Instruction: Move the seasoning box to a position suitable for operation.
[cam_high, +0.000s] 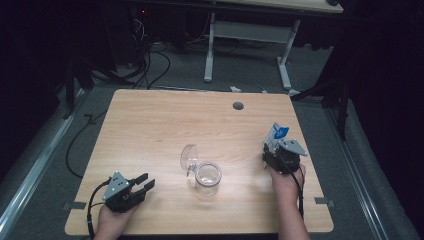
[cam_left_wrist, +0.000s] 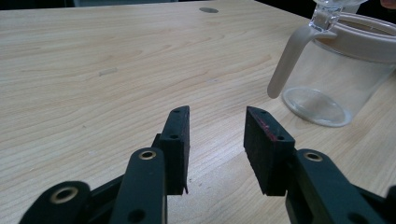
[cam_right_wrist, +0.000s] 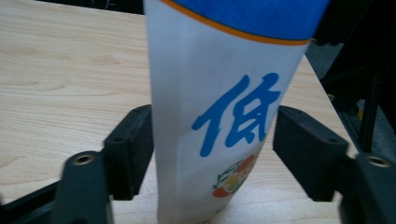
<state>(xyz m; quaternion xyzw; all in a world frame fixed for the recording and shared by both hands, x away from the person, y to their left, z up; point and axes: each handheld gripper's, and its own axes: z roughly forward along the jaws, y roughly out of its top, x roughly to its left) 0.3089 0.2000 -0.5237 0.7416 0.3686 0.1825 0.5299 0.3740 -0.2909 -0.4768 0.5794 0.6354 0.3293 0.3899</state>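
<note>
Right hand-held gripper (cam_right_wrist: 212, 154) is spread, w/ the packet (cam_right_wrist: 224, 107) standing between its jaws at the desk's (cam_high: 150, 125) right edge, not pinched. Packet looks light, soft, crushable; grip mid-body. Left hand-held gripper (cam_left_wrist: 217, 149) is spread, empty (near-left corner). Glass jar (cam_high: 207, 177), lid open, sits mid-desk, well apart; nothing blocks.

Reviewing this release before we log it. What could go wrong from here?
1. The pouch stands upright between the open jaws of the right tool; the left pad seems to touch it, the right pad is clear. Pulling back could tip it.
2. It stands close to the table's right edge, so a fall may take it off the table.
3. The jar has its lid hinged open; a careless pass by the open left tool could knock it.
</note>
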